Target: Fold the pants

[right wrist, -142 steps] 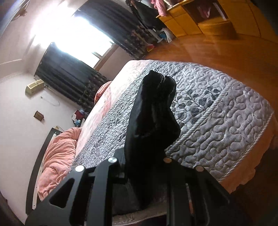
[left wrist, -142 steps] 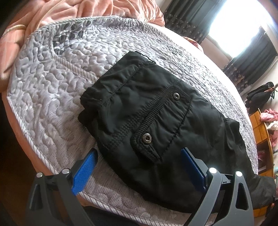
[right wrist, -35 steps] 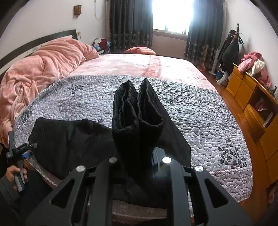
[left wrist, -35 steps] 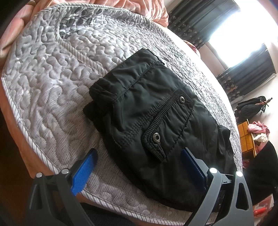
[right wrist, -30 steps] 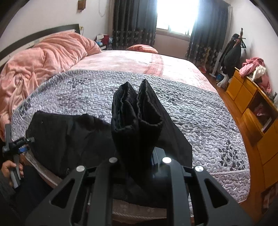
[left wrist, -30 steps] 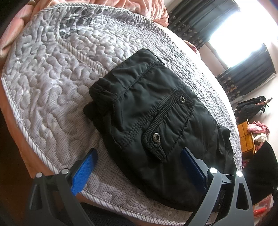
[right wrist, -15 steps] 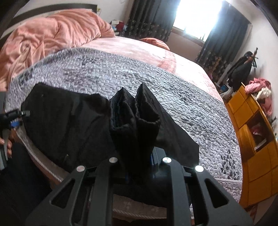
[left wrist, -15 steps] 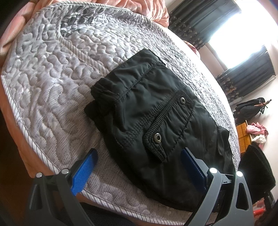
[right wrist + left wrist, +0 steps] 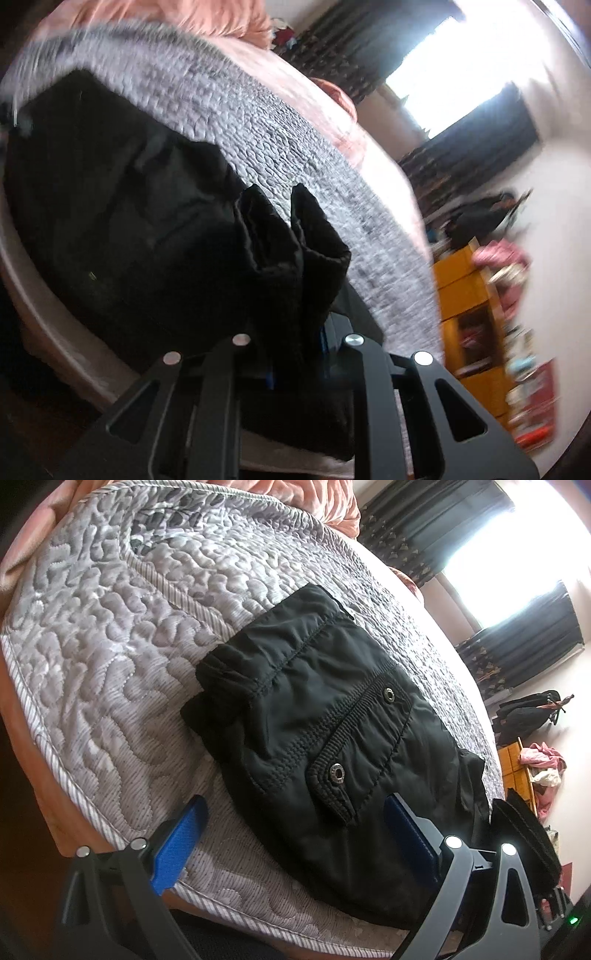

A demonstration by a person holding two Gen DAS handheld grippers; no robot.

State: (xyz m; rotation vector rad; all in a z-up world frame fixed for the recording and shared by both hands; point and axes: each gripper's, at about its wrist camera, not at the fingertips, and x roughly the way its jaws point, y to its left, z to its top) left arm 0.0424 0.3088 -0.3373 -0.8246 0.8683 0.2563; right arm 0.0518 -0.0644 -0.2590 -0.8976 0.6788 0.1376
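Left gripper (image 9: 291,834): jaws wide apart, blue pads (image 9: 177,843) on either side of the near edge of the black pants (image 9: 332,738), not pressing them. The left pad sits over the grey quilted bedspread (image 9: 92,646); the right pad is over black fabric, contact unclear. It holds nothing.

Right gripper (image 9: 295,354): jaws nearly together, clamped on a bunched fold of the pants (image 9: 288,251). The black cloth stands up between the fingers in two peaks and hides the pads except for slivers of blue. This view is motion-blurred and tilted.

The pants lie on the bedspread near the bed's front edge. In the left wrist view the waistband end points up-left, toward the pink blanket (image 9: 332,502), and the long axis runs diagonally from upper left to lower right. A pocket flap with two metal snaps (image 9: 337,772) faces up. The lower-right part of the garment runs off toward the right gripper, whose held bundle shows as a dark mass at the right edge of that view. In the right wrist view the flat part of the pants spreads to the left of the gripped fold.

Background: bright window with dark curtains (image 9: 517,642), yellow wooden cabinet (image 9: 469,295).
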